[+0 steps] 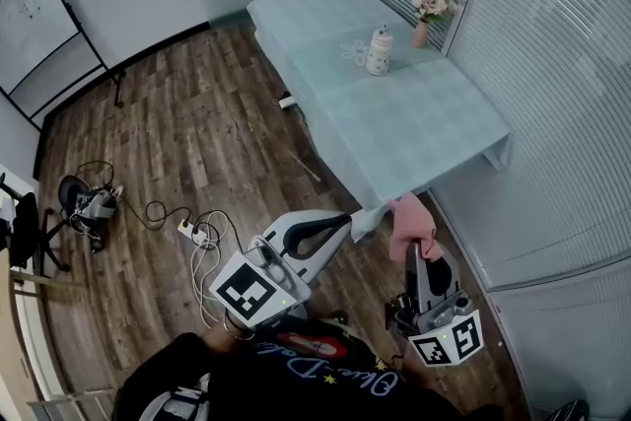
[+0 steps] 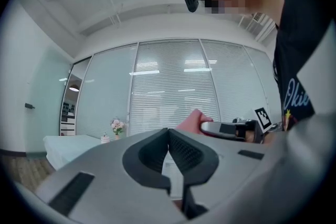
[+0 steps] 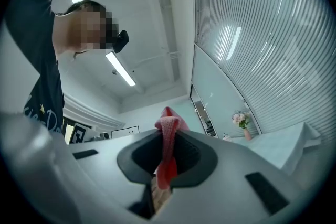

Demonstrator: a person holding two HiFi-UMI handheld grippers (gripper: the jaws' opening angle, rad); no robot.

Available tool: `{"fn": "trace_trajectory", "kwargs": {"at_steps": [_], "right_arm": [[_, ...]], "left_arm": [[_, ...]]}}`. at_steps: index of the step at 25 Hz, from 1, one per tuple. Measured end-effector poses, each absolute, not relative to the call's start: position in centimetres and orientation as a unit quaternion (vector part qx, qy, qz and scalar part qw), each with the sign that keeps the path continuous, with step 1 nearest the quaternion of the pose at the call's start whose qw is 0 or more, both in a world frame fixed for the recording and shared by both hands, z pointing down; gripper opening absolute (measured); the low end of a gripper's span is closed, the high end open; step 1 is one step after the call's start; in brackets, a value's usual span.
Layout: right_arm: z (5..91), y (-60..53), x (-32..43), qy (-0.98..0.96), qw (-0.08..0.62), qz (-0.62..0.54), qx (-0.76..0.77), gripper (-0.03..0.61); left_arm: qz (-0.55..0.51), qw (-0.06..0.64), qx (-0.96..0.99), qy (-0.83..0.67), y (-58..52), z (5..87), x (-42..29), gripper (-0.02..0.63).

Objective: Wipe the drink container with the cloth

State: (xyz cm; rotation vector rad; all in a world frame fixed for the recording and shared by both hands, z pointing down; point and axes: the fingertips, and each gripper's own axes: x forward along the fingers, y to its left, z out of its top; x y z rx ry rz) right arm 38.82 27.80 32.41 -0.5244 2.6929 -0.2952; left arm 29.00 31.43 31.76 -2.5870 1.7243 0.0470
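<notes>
Head view finds us on the wood floor (image 1: 197, 143), well short of the table (image 1: 394, 128), with a gripper in each hand. At left, our left gripper (image 1: 342, 222) points toward the table. Its jaws are pressed together with nothing between them, as the left gripper view confirms.

Farther on, the drink container (image 1: 379, 51) stands upright on the pale blue tabletop, with a small vase of flowers (image 1: 427, 10) near it on the window side. The container is well apart from both pairs of jaws. We judge it a light, rigid vessel, smooth and probably slippery, and tall enough to tip under a sideways rub. The free left gripper would do best to take it round the body, low down, and steady it there.

At right, our right gripper (image 1: 419, 256) is pinching the pink cloth (image 1: 407, 215). In the right gripper view a fold of it is squeezed between the pads, with a bunch standing out past the tips and a tail hanging back inside. We judge the cloth soft, limp and light. It should drape round the container's curve, and the bunch beyond the tips is the part that can do the wiping. The cloth has not yet touched the container, so we reckon the step in hand is closing the distance to the table.
</notes>
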Motion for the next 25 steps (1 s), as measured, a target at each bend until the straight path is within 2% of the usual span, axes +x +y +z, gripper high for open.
{"fn": "trace_trajectory", "kwargs": {"at_steps": [11, 20, 25], "right_arm": [[34.4, 27.2, 41.0, 0.964, 0.171, -0.116, -0.168, 0.028], [34.0, 24.9, 40.9, 0.964, 0.157, -0.098, -0.192, 0.028], [33.6, 23.7, 38.2, 0.963, 0.154, -0.090, -0.201, 0.028]], "left_arm": [[-0.015, 0.016, -0.827, 0.562, 30.6, 33.0, 31.9, 0.005], [0.010, 0.009, -0.839, 0.544, 27.8, 33.1, 31.2, 0.005], [0.027, 0.019, -0.844, 0.535, 25.8, 32.2, 28.7, 0.005]]}}
